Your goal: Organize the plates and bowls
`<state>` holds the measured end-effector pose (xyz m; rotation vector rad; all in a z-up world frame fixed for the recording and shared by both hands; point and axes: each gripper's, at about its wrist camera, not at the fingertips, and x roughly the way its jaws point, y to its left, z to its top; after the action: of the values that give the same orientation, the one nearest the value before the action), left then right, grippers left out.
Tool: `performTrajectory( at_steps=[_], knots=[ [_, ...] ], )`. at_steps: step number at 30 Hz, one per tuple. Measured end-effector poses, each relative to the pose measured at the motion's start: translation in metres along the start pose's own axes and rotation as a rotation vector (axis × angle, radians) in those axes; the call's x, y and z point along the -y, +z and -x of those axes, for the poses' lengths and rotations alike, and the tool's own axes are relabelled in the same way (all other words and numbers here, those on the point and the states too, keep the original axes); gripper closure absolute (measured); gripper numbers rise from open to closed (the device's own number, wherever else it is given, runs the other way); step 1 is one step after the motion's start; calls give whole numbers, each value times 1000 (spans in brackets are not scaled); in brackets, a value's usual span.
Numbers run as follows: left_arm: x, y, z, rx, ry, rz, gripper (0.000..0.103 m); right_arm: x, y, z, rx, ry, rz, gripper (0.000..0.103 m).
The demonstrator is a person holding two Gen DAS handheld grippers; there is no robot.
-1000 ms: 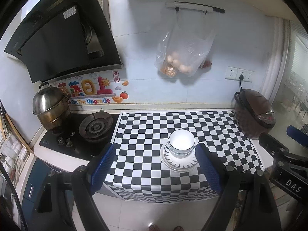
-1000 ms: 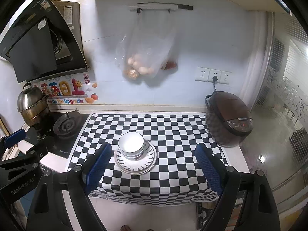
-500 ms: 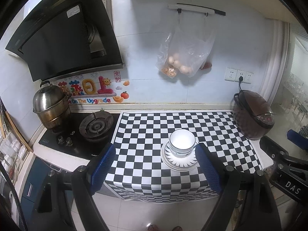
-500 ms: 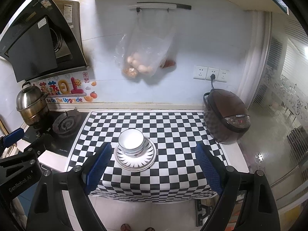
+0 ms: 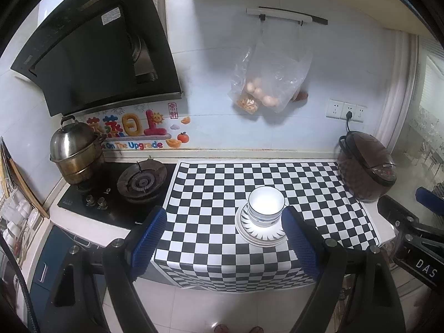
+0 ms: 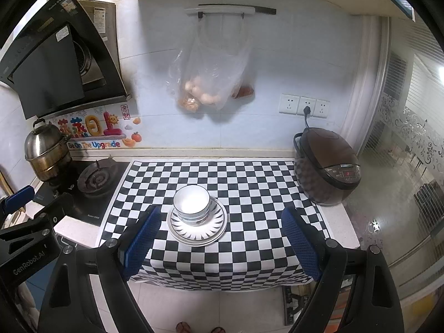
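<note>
White bowls (image 5: 265, 206) sit stacked on a stack of white plates (image 5: 260, 235) with a dark ray pattern, on the checkered cloth (image 5: 222, 188). The bowls (image 6: 191, 204) and plates (image 6: 197, 231) show in the right wrist view too. My left gripper (image 5: 225, 238) is open and empty, held back from the counter's front edge, with the stack near its right finger. My right gripper (image 6: 222, 238) is open and empty, also back from the edge, with the stack nearer its left finger.
A brown rice cooker (image 5: 365, 168) stands at the cloth's right end. A gas hob (image 5: 141, 183) and a steel steamer pot (image 5: 75, 152) are on the left under a black hood (image 5: 97, 52). A plastic bag of food (image 5: 270, 83) hangs on the wall.
Both grippers have drifted slightly, so the view shifts a little. The bowls and plates have not moved. Both grippers stay open.
</note>
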<state>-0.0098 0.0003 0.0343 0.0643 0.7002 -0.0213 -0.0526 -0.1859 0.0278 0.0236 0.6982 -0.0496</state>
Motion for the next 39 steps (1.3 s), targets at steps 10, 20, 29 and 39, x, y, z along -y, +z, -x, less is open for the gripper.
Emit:
performTrajectory(
  at_steps=[10,20,29,39],
  knots=[
    [7,-4,2,-9,4,10,19,-4,0,5,-6,-5,2,12],
    [16,-9,12,6,5,21,18,-3,-2,7,-8,-8,1,12],
    [19,-12,16,9,3,26,19,-2,-2,7,-7,-11,1,12],
    [23,-14,20,13,7,32,19,-2,-5,9,-8,-11,-3,12]
  ],
)
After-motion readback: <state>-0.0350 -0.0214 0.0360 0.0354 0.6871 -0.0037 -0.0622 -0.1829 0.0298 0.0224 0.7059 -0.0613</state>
